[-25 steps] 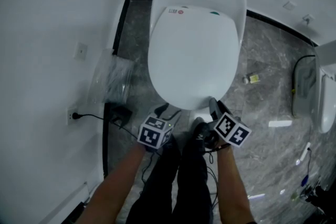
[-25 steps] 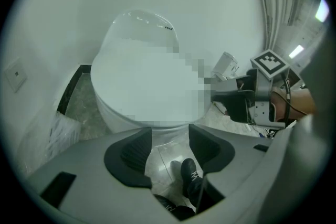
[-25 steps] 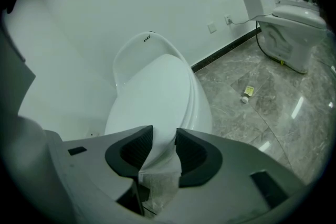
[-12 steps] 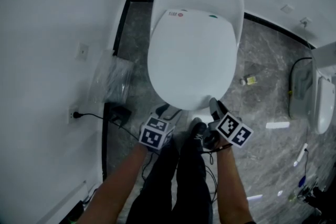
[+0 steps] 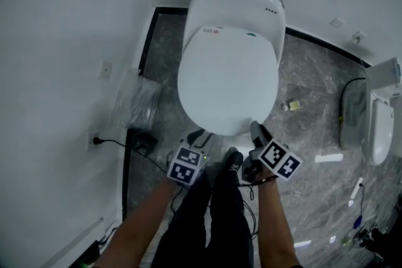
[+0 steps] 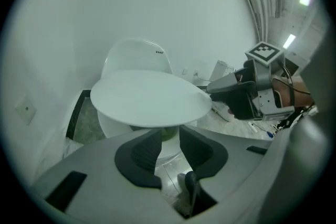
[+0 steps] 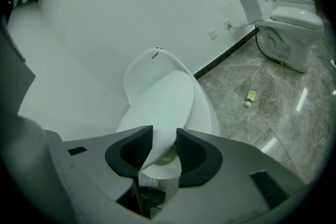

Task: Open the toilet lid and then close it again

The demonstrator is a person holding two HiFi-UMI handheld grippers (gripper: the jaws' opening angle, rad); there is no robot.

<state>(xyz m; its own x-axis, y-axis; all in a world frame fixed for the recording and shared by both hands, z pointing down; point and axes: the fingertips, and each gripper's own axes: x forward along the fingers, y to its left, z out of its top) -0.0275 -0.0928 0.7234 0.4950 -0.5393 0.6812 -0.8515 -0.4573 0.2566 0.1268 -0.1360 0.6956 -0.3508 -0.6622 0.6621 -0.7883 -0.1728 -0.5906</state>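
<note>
b/w marker cubes (image 5: 185,166) (image 5: 278,159), dark trousers (image 5: 210,216)

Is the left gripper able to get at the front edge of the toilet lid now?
Probably yes. The left gripper sits right under the raised front edge of the toilet lid; its jaws have just been closing, with no thing between them.
</note>
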